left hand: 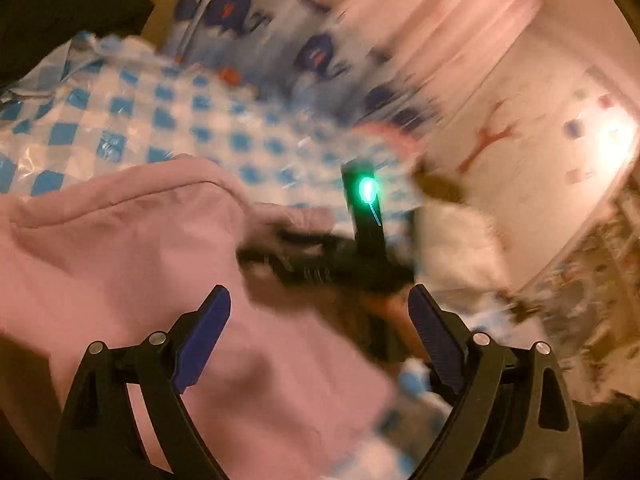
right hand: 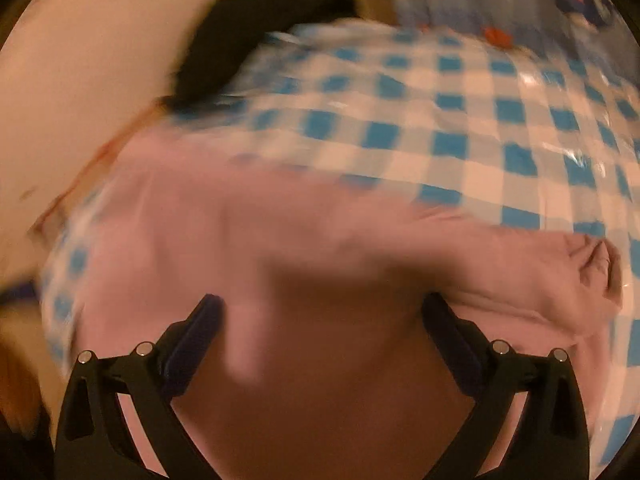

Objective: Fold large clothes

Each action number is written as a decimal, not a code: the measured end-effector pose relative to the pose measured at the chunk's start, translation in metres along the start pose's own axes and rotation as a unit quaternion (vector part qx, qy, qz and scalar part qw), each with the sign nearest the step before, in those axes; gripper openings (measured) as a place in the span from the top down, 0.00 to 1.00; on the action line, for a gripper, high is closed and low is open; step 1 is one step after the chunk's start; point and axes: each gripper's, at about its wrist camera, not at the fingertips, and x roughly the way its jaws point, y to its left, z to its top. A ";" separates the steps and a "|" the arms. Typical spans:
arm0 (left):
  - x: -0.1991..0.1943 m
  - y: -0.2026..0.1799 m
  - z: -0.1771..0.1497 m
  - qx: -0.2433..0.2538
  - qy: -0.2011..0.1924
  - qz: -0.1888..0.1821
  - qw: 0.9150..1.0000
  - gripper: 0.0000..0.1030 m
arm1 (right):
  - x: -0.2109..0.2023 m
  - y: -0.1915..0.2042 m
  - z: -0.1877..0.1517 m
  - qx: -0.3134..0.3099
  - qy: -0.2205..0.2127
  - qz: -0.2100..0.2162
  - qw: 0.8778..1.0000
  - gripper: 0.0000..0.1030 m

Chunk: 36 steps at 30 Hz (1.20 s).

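Note:
A large pink garment point(left hand: 132, 248) lies on a blue-and-white checked cloth point(left hand: 192, 120). My left gripper point(left hand: 320, 312) is open just above the garment's right part, with nothing between its fingers. Ahead of it I see the other gripper point(left hand: 360, 240), black with a green light, blurred, at the garment's edge. In the right wrist view the pink garment point(right hand: 280, 240) spreads under my right gripper point(right hand: 320, 316), which is open and empty close above the fabric. The garment's bunched edge point(right hand: 592, 272) lies at the right. Both views are motion-blurred.
A dark garment point(right hand: 248, 40) lies at the far left edge of the checked cloth point(right hand: 480, 120). A blue patterned fabric point(left hand: 280, 40) lies behind it. Pink curtains point(left hand: 460, 20) and a lit wall point(left hand: 560, 140) stand to the right.

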 end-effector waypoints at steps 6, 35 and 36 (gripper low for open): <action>0.092 0.149 0.018 -0.153 0.037 0.144 0.977 0.27 | 0.043 -0.060 0.029 0.120 0.038 0.054 0.991 0.06; 0.010 0.204 -0.049 -0.198 -0.106 0.194 0.955 0.18 | 0.087 -0.010 0.019 -0.055 0.064 -0.015 0.996 0.06; 0.014 0.200 -0.048 -0.187 -0.096 0.206 0.956 0.18 | 0.068 -0.011 0.018 -0.057 0.052 -0.015 0.997 0.07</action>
